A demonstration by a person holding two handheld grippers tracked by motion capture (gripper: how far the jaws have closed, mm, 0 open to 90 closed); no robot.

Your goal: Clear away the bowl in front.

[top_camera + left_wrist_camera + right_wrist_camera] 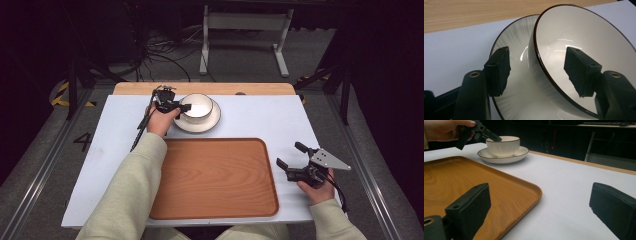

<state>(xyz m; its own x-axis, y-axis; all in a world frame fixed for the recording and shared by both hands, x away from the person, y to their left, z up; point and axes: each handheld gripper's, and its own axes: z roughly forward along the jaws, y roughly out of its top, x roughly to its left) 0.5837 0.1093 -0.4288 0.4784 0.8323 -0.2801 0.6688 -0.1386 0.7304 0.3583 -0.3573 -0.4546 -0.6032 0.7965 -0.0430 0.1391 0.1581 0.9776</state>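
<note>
Left hand-held gripper, jaws apart, straddles the bowl rim, not yet clamped; right hand-held gripper waits open; tray bare.

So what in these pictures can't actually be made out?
- Middle of the plate: covered by the bowl standing on it, in every view.
- Far edge of the bowl: cut off by the frame in the left gripper view.
- Whether the left gripper touches the bowl wall: its jaws straddle the rim with gaps showing, contact unclear.
- Near end of the tray: partly hidden by the sleeve in the high view.
</note>
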